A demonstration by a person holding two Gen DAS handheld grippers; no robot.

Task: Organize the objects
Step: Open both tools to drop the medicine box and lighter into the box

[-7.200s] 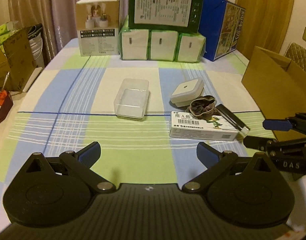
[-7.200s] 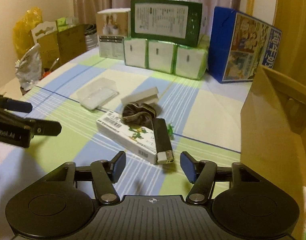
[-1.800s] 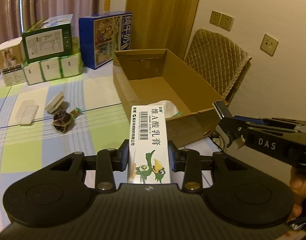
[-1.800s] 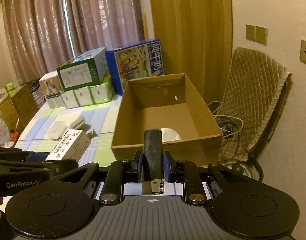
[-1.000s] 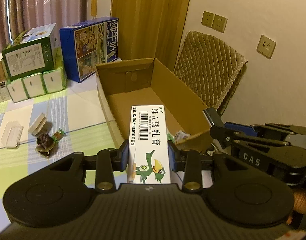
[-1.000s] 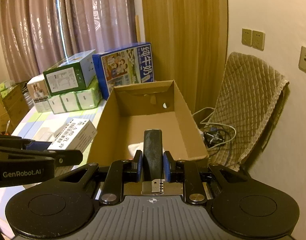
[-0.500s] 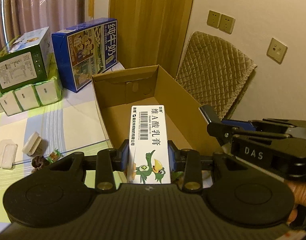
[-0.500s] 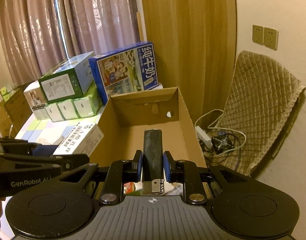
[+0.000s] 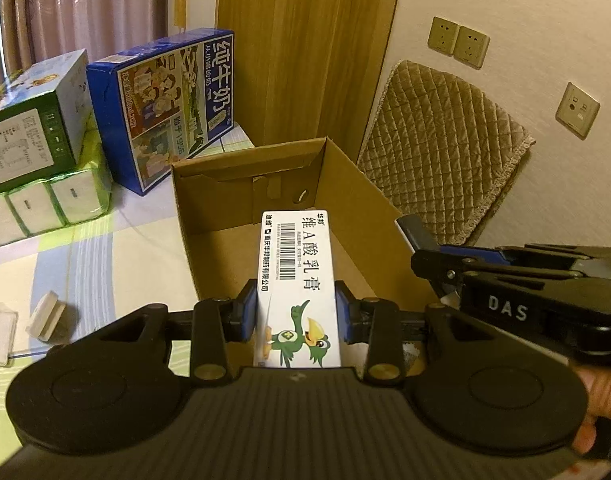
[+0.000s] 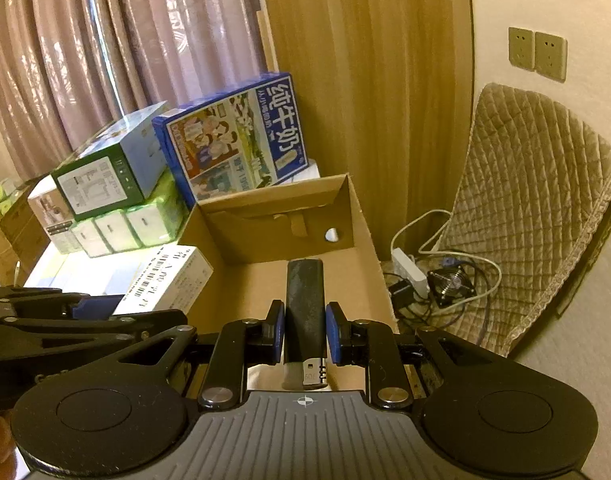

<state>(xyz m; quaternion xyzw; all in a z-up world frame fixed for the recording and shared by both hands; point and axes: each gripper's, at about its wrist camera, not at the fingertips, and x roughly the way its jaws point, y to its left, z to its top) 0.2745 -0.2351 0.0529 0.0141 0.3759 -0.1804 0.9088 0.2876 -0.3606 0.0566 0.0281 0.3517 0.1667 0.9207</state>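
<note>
Holding both grippers side by side over the open carton (image 9: 353,184), I have the left gripper (image 9: 295,312) clamped on the ointment box (image 9: 295,280), whose long axis runs forward toward the far wall. My right gripper (image 10: 304,334) pinches the lighter (image 10: 304,304), lengthwise too, metal end toward the camera.

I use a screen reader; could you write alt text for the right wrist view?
The right claw grips a black lighter above an open cardboard box. To its left, the left claw holds a white medicine box.
</note>
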